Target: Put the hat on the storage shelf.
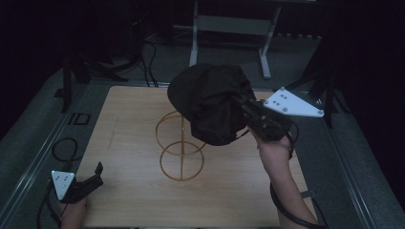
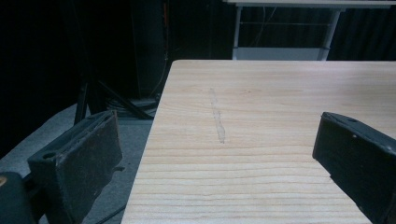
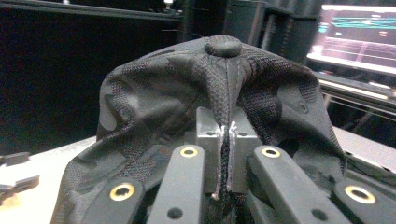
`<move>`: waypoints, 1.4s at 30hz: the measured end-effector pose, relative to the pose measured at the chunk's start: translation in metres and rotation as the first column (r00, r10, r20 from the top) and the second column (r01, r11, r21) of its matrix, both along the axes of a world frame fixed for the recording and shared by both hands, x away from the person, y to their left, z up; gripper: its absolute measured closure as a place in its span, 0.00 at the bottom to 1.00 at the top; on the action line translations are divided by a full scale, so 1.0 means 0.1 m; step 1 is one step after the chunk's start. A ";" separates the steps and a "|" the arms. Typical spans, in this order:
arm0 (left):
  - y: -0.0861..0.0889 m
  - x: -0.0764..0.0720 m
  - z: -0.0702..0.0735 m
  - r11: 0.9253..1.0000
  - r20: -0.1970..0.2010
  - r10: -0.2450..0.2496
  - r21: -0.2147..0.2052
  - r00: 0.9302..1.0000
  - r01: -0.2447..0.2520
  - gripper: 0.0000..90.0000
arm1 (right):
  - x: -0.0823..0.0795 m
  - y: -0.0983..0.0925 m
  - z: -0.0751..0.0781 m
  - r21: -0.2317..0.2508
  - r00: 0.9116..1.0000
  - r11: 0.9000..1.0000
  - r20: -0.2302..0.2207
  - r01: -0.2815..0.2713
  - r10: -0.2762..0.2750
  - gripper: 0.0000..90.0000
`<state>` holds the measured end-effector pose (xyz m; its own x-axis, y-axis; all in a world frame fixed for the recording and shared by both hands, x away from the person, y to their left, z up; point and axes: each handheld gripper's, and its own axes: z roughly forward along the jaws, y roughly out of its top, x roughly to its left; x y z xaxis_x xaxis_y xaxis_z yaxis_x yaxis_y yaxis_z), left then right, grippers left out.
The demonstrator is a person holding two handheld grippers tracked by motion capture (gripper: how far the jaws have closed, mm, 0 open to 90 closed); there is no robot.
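1. My right gripper [image 1: 248, 110] has its jaws pressed together on a fold of a black cap [image 1: 210, 102]. In the right gripper view the fabric [image 3: 219, 93] is pinched in the narrow seam between the two jaws, and the cap's top button [image 3: 223, 45] sits straight ahead, above the jaw tips.
2. The cap hangs off the front of that gripper, raised above the table [image 1: 138, 191]. It drapes over the upper part of a gold wire stand [image 1: 181, 152]; I cannot tell whether the cloth rests on the wire or only overlaps it from this angle.
3. The stand sits below and to the left of the right gripper's tips, upright on the wood. I can see a ring at its base and another ring partway up, joined by an upright wire.
4. My left gripper [image 1: 95, 174] has its jaws well apart and holds nothing. In the left gripper view bare tabletop [image 2: 261, 140] lies between and ahead of the two pads [image 2: 88, 158], with a faint pale streak [image 2: 217, 121] on the wood straight ahead.
5. The left gripper is at the near left corner of the table, well apart from the cap and the stand.
6. Count: two grippers, one cap, one wire stand, one table. A grey three-cornered plate [image 1: 292, 103] rides on the right gripper and another [image 1: 62, 182] on the left.
7. Beyond the right gripper, to its upper right, a lit screen [image 3: 357, 35] glows in the dark room.
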<state>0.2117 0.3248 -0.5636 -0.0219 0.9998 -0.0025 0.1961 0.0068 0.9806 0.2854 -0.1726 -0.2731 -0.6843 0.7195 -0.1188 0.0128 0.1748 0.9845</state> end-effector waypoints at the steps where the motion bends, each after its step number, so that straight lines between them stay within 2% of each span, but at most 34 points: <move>1: 0.00 0.00 0.00 1.000 0.000 0.000 0.000 1.000 0.000 0.02 | 0.00 0.05 -0.01 -0.003 1.000 1.000 0.000 -0.015 0.015 0.96; 8: 0.00 0.00 0.00 1.000 -0.001 -0.001 0.000 1.000 0.001 0.02 | -0.01 0.32 -0.04 -0.021 0.998 0.998 -0.003 -0.067 0.067 0.96; 13: 0.00 0.00 0.00 1.000 -0.002 -0.002 0.000 1.000 0.002 0.02 | -0.01 0.48 -0.05 -0.015 0.994 0.994 -0.013 -0.109 0.109 0.96; 18: 0.00 0.00 0.00 1.000 -0.004 -0.004 -0.002 1.000 0.004 0.02 | 0.00 0.60 -0.11 -0.030 0.992 0.991 -0.025 -0.127 0.126 0.96; 30: 0.01 0.00 0.00 1.000 -0.007 -0.006 -0.005 1.000 0.006 0.02 | 0.13 0.70 -0.44 -0.048 0.985 0.989 -0.108 -0.140 0.134 0.96; 37: 0.01 0.00 0.00 1.000 -0.007 -0.007 -0.004 1.000 0.007 0.02 | 0.18 0.69 -0.64 -0.041 0.976 0.987 -0.163 -0.155 0.146 0.96; 42: 0.00 0.00 0.00 1.000 -0.006 -0.009 -0.006 1.000 0.009 0.02 | 0.19 0.70 -0.74 -0.054 0.973 0.986 -0.181 -0.155 0.143 0.96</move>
